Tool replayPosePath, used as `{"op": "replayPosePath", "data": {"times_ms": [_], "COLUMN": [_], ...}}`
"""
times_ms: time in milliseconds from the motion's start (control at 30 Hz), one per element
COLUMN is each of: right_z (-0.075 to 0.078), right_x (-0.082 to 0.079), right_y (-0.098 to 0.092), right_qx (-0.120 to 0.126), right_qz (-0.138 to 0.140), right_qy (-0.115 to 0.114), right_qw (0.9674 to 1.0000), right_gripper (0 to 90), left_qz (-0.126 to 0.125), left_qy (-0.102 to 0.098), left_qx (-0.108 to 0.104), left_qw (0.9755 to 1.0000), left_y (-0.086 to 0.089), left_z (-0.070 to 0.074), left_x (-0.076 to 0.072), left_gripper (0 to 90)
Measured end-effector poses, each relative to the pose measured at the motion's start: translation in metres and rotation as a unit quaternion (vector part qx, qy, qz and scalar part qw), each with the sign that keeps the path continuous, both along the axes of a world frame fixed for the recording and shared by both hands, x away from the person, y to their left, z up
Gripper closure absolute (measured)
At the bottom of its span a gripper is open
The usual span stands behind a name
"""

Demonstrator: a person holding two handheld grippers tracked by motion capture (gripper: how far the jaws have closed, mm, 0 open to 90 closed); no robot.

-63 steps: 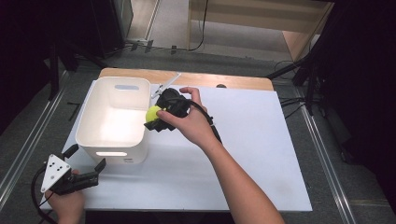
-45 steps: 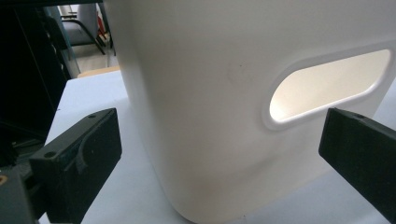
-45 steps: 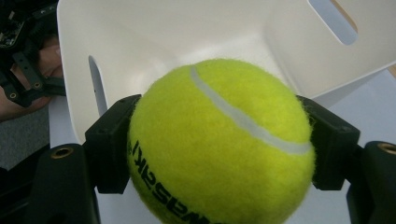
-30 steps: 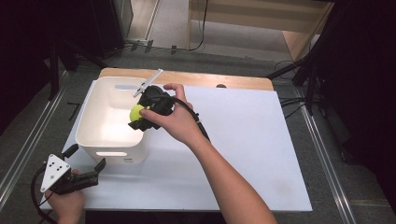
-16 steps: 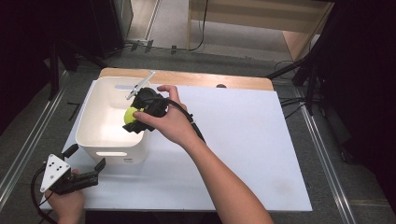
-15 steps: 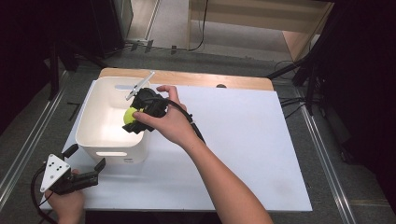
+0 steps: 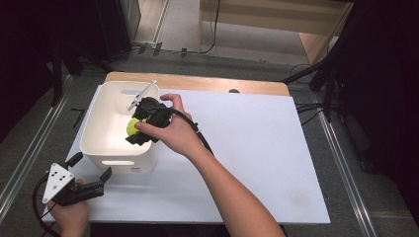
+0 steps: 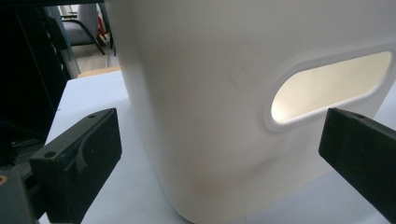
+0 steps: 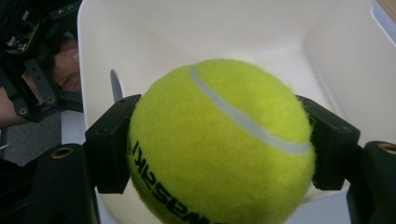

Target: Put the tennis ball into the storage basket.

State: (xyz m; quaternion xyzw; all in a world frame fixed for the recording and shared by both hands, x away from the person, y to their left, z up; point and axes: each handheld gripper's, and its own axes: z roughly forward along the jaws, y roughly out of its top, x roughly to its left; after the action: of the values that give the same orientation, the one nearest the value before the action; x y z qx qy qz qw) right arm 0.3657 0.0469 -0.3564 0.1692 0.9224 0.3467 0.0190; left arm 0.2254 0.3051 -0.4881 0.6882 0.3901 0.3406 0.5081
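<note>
right claw clamps fuzzy tennis ball | left claw apart (smooth white bin)

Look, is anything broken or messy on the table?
Nothing stands out. The white bin sits upright on the table, the right gripper holds a tennis ball over it, and the left gripper waits open beside it. No spills or damage show.

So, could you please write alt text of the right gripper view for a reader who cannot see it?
A yellow-green tennis ball is clamped between the right gripper's two black jaws, held above the open white bin. The left gripper and the hand holding it show at the upper left, outside the bin.
</note>
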Motion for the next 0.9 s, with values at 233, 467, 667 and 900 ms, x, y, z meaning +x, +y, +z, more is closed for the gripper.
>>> {"op": "replayPosePath", "data": {"times_ms": [233,467,667,900], "right_z": [-0.005,-0.014,-0.017,-0.024], "right_x": [-0.001,0.000,-0.001,-0.002], "right_y": [0.004,0.005,0.008,0.010], "right_qx": [-0.009,-0.016,-0.023,-0.034], "right_qz": [-0.001,0.003,0.004,0.005], "right_qy": [0.008,0.009,0.011,0.014], "right_qw": [0.9999,0.9998,0.9997,0.9993], "right_gripper": [22.8,22.7,22.7,22.6], "left_qz": [0.000,0.000,0.000,-0.001], "left_qy": [-0.001,-0.002,-0.001,-0.001], "left_qx": [-0.001,-0.002,-0.001,-0.001], "left_qw": [1.0000,1.0000,1.0000,1.0000], "left_y": [0.000,0.000,0.000,0.000], "left_z": [0.000,0.000,0.000,0.000], "left_x": [0.000,0.000,0.000,0.000], "left_gripper": [0.0,0.0,0.0,0.0]}}
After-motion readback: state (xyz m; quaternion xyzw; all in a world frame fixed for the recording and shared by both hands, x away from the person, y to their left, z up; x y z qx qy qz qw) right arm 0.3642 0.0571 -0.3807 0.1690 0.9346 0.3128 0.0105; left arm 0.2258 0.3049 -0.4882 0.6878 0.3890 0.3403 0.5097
